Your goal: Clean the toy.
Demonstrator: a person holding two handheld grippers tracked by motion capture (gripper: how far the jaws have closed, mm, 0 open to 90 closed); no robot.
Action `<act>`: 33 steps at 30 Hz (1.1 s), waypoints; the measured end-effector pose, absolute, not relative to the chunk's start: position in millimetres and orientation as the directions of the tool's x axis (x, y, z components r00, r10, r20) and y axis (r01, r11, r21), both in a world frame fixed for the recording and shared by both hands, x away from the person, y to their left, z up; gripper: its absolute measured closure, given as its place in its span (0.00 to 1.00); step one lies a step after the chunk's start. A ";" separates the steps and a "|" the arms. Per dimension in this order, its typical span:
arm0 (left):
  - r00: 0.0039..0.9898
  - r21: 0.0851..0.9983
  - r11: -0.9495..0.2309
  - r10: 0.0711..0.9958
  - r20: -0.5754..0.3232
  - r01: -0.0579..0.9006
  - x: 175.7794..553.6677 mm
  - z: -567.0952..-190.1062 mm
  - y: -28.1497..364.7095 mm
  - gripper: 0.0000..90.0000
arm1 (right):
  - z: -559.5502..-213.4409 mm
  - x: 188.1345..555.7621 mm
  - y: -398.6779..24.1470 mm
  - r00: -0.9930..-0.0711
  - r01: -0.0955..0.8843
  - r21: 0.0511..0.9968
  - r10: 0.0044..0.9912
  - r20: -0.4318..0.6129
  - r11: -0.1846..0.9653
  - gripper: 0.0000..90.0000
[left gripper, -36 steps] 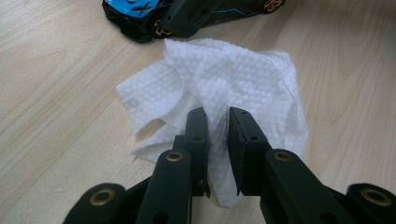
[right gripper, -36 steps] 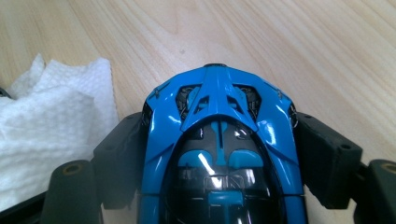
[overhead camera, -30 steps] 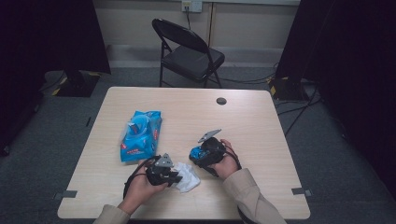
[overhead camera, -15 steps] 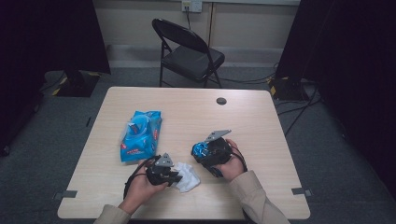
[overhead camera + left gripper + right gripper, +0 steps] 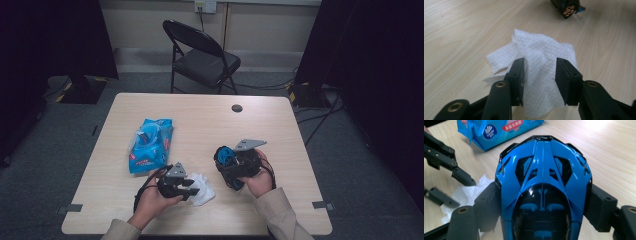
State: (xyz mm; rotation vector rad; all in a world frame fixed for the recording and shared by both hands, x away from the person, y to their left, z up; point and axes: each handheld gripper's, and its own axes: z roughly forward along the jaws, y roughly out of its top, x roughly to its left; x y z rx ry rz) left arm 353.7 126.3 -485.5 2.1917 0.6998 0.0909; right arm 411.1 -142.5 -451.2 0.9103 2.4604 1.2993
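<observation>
Left gripper view: wipe (image 5: 541, 65) btwn open tongs (image 5: 540, 77)

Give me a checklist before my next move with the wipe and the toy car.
1. Right gripper grip on blue toy car: ok, fingers clamp both its sides.
2. Left gripper grip on white wipe: not ok, its fingers have just been opening and the wipe sits loose between them.
3. Wipe resting on table: ok.
4. Wet wipe pack apart from both grippers: ok.
5. Car's underside clean: cannot tell.

One wipe (image 5: 202, 188), one toy car (image 5: 543, 185), one wipes pack (image 5: 150, 145).
</observation>
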 end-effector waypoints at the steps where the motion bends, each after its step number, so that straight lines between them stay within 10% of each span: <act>1: 0.848 0.731 -0.516 0.504 -0.164 0.448 353.4 -486.2 123.9 0.62 | -450.7 410.2 -144.5 -0.784 0.423 0.807 0.614 0.097 0.412 0.28; 19: 0.874 0.720 -0.566 0.472 -0.116 0.401 354.7 -493.4 100.2 0.44 | -445.0 401.9 -158.8 -0.782 0.412 0.835 0.612 0.117 0.366 0.28; 26: 0.883 0.693 -0.596 0.451 -0.129 0.406 354.4 -493.9 100.9 0.91 | -437.8 399.8 -163.5 -0.786 0.407 0.840 0.605 0.123 0.358 0.28; 33: 0.840 0.764 -0.454 0.501 -0.207 0.459 371.2 -461.4 115.3 0.94 | -433.5 391.4 -168.0 -0.797 0.394 0.850 0.590 0.127 0.350 0.28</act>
